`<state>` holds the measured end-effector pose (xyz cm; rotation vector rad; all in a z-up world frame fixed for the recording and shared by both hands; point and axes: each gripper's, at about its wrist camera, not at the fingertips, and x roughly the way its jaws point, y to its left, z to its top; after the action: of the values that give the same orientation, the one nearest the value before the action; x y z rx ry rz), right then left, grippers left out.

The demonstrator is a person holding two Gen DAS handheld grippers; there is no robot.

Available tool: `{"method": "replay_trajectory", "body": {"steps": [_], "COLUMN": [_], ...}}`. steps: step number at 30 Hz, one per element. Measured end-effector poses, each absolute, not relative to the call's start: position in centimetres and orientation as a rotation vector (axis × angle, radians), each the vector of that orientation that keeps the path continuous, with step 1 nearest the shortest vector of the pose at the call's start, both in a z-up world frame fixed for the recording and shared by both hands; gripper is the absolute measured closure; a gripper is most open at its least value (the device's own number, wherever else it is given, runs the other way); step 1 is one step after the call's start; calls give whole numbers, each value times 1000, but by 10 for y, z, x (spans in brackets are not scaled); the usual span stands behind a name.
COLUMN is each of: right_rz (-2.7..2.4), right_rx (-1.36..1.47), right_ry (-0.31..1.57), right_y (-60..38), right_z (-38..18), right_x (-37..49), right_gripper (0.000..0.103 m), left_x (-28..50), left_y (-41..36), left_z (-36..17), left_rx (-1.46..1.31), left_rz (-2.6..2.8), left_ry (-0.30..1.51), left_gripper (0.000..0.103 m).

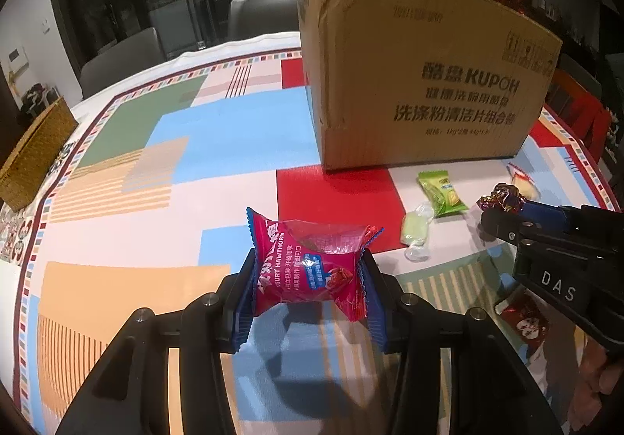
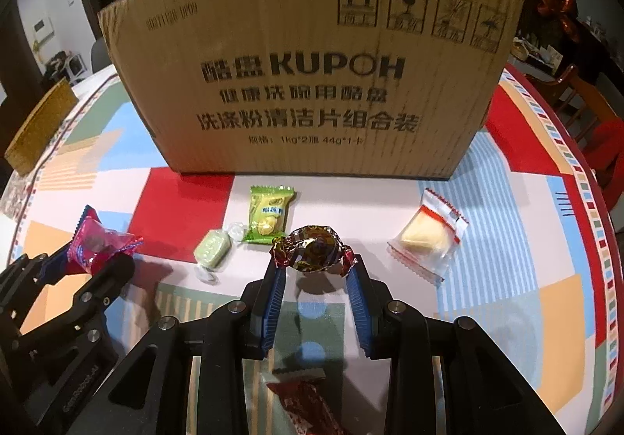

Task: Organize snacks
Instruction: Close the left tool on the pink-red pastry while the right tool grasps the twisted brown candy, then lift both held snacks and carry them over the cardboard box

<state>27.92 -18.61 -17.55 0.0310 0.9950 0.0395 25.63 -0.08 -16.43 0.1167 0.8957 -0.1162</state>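
My left gripper (image 1: 308, 259) is shut on a red hawthorn snack packet (image 1: 308, 267), its blue pads squeezing both sides; the packet's shadow lies on the cloth below. In the right wrist view, my right gripper (image 2: 314, 267) is shut on a brown foil-wrapped candy (image 2: 314, 249), held slightly above the patterned tablecloth (image 2: 507, 259). An open cardboard box (image 2: 312, 84) stands right behind. The left gripper (image 2: 97, 259) and its packet (image 2: 93, 244) show at the left there. The right gripper (image 1: 503, 210) with the candy (image 1: 501, 197) shows at the right of the left wrist view.
Loose on the cloth before the box lie a green packet (image 2: 269, 214), a pale green wrapped sweet (image 2: 212, 249) and a clear packet with a yellow cake (image 2: 427, 236). A dark red packet (image 2: 304, 403) lies under my right gripper. A wicker box (image 1: 35, 158) sits far left.
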Motion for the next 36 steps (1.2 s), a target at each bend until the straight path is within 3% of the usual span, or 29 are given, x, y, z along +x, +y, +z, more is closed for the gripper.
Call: {"method": "replay_trajectory", "body": {"steps": [36], "right_rz": [57], "right_rx": [61], "right_ry": [824], "right_y": [-196], "right_z": [-84], "right_x": [260], "right_gripper": [69], "left_x": [252], "left_y": [-8], "left_z": [-83], "left_rx": [83], "left_rz": [-97], "left_ry": [760], "left_gripper": [56]}}
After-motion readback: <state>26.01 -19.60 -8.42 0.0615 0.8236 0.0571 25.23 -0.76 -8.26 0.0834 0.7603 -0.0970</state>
